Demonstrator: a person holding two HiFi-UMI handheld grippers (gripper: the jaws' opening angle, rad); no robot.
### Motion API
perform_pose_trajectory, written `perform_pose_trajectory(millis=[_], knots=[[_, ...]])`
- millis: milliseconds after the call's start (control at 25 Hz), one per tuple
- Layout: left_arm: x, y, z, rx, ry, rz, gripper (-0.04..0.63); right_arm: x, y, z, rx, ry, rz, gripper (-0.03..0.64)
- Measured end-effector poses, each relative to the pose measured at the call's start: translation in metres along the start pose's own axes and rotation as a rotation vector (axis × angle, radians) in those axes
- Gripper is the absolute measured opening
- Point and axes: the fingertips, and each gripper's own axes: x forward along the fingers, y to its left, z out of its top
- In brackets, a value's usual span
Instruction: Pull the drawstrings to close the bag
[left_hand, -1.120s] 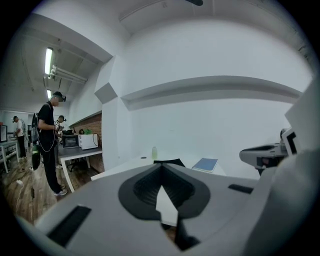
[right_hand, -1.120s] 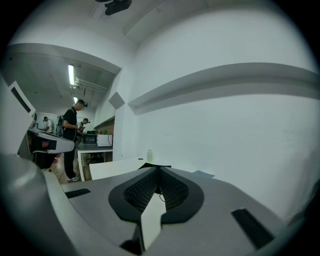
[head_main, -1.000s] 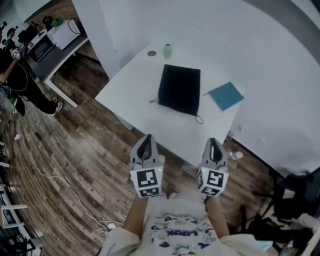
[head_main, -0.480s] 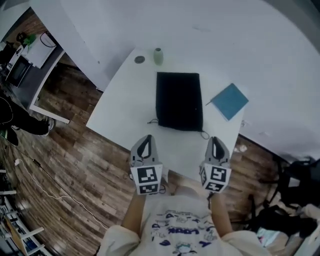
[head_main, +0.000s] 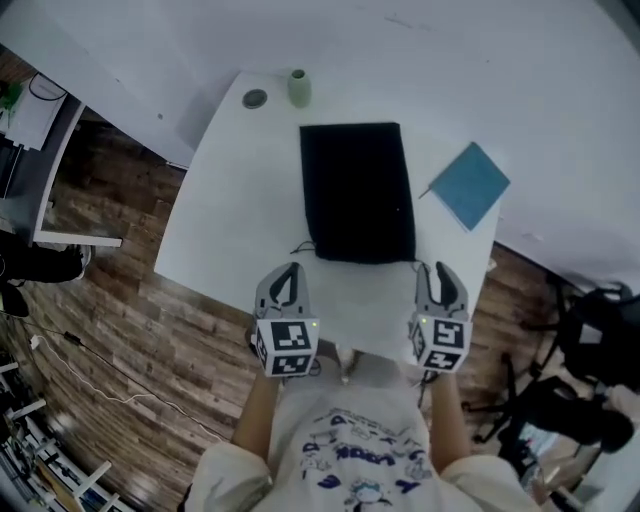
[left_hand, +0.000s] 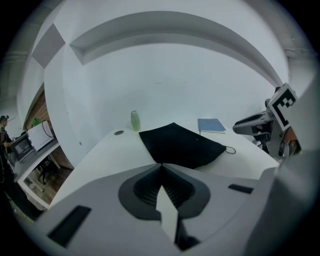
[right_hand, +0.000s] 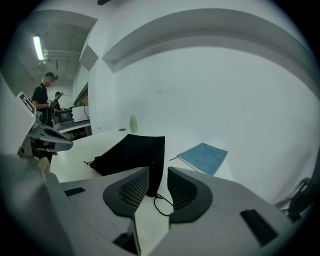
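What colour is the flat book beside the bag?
The book is blue; clearest in the head view.

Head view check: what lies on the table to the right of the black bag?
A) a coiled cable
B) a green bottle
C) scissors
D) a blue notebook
D: a blue notebook lies flat to the right of the black bag, apart from it; the green bottle stands beyond the bag's far left corner.
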Motion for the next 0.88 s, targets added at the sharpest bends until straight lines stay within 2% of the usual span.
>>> perform_pose_trajectory(millis=[160,360,680,880], knots=[[0.016,0.006,-0.006,0.05,0.028,-0.037,-0.002,0.01,-0.007,-0.026,-0.053,0.114,0.023,0.108],[0.032,0.008,-0.016,0.089,0.063,-0.096,-0.002,0.027,-0.015,-0.045,-0.116,0.164,0.101,0.147],[0.042,0.011,-0.028,0.16,0.136,-0.159,0.007,0.041,-0.017,-0.071,-0.19,0.266,0.228,0.152],[0.047,0.01,-0.031,0.19,0.173,-0.222,0.089,0.043,-0.01,-0.073,-0.189,0.286,0.318,0.15]])
